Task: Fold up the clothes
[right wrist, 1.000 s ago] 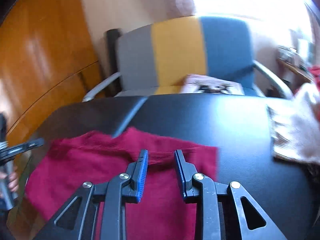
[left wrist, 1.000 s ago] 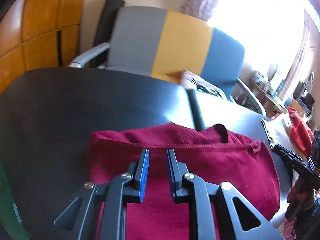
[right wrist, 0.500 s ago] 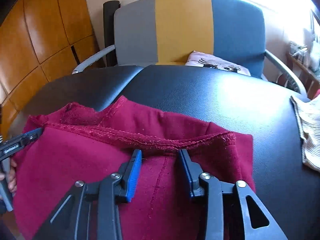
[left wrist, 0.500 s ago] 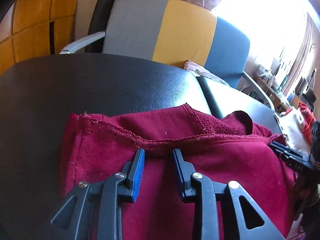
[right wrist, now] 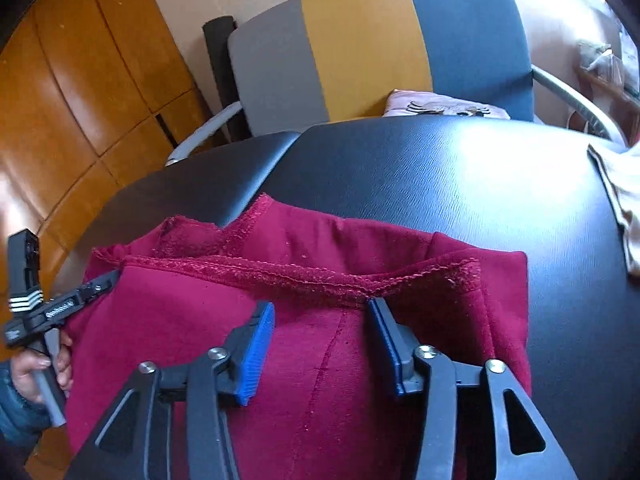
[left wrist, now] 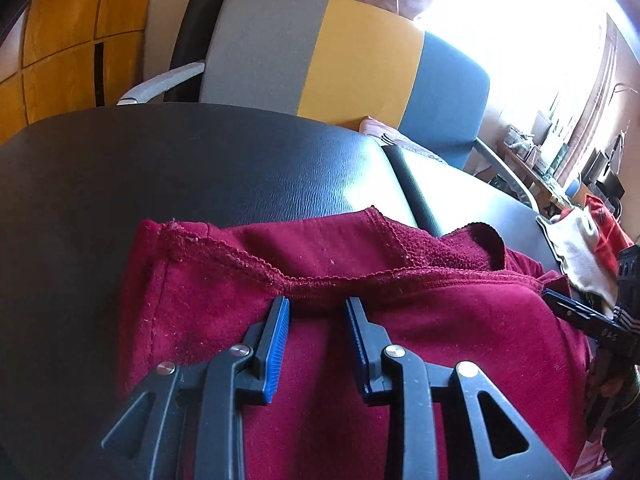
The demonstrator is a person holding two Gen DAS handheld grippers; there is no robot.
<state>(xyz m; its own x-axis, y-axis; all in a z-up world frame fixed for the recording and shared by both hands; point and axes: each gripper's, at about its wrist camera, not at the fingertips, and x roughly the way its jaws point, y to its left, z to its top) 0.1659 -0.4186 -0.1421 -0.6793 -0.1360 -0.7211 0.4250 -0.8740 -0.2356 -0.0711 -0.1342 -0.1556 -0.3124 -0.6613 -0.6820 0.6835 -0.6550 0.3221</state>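
Releasing folded dark-red fleece garment [left wrist: 400,320] on black padded counter [left wrist: 200,168].
Left claw [left wrist: 316,300] narrow, empty; right claw [right wrist: 320,306] opening, empty; hem may snag, undoing fold.

We saw the scene from two wrist cameras, each mounted behind its own fingers and looking forward and downward along them. The left view sat close over the maroon garment [left wrist: 400,320] on the black table [left wrist: 160,184], facing the tricolour chair [left wrist: 320,60] and a bright window at upper right. The right view hung equally near, facing the same chair [right wrist: 380,40] with the wooden panelling [right wrist: 80,100] to its left. Both shared the garment's folded hem, the table and the chair; each also caught the other gripper at its edge, the right gripper [left wrist: 580,316] in the left view, the left gripper [right wrist: 80,296] in the right.
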